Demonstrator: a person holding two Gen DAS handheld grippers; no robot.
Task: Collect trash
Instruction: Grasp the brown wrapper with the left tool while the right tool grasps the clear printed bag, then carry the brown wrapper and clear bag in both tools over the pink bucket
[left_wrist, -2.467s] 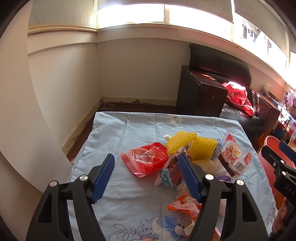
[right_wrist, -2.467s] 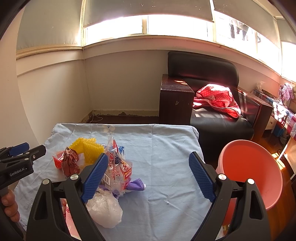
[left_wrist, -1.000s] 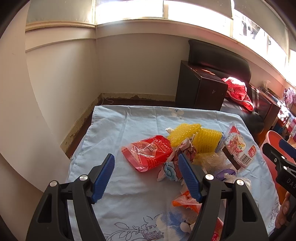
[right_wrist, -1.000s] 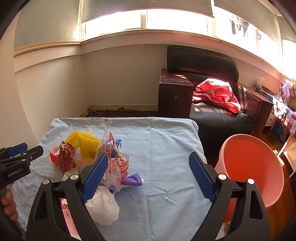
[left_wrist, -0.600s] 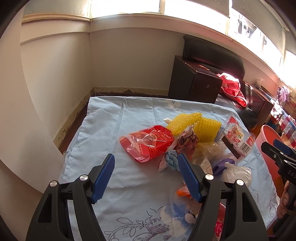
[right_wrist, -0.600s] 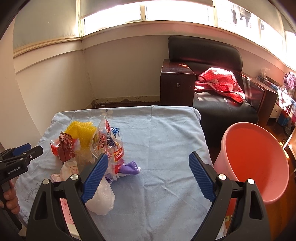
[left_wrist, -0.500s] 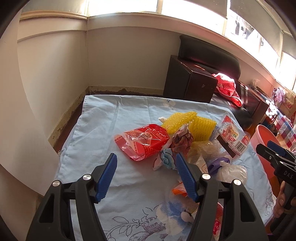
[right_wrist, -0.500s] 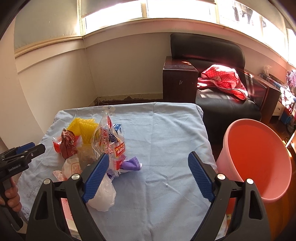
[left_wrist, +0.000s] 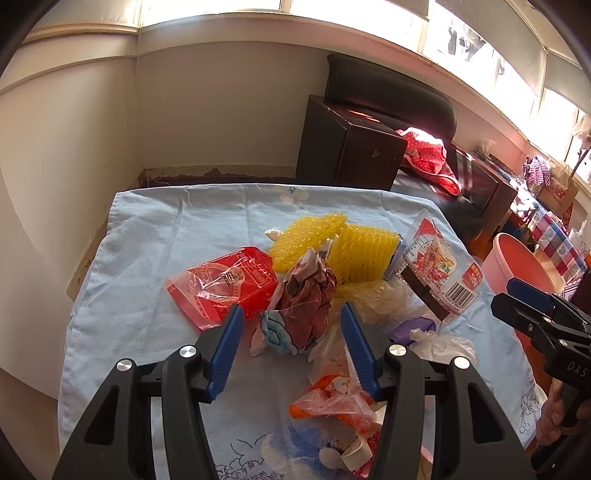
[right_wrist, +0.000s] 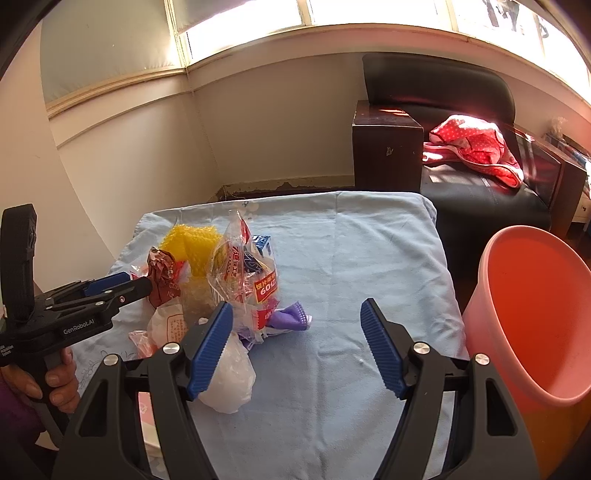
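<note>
In the left wrist view, the left tongs (left_wrist: 291, 343) are seen spread, with nothing pinched. A crumpled brown wrapper (left_wrist: 306, 291) is framed between and just beyond their blue fingertips (left_wrist: 226, 345). A red packet (left_wrist: 221, 284) is found beyond the left fingertip, and yellow foam netting (left_wrist: 332, 247) lies farther ahead. A clear snack bag (left_wrist: 439, 273) is seen ahead to the right, and an orange wrapper (left_wrist: 332, 400) lies under the right finger. All of it is spread on the blue-clothed desk (left_wrist: 147, 258). The right tongs (left_wrist: 532, 299) enter at the right edge.

In the right wrist view, the right tongs (right_wrist: 295, 345) are held wide apart over bare cloth, empty. The trash pile is seen ahead to the left, with a white plastic bag (right_wrist: 232, 376) beside the left finger. A pink bucket (right_wrist: 532, 314) stands off the desk to the right. The left tongs (right_wrist: 122, 286) are seen touching the brown wrapper.
</note>
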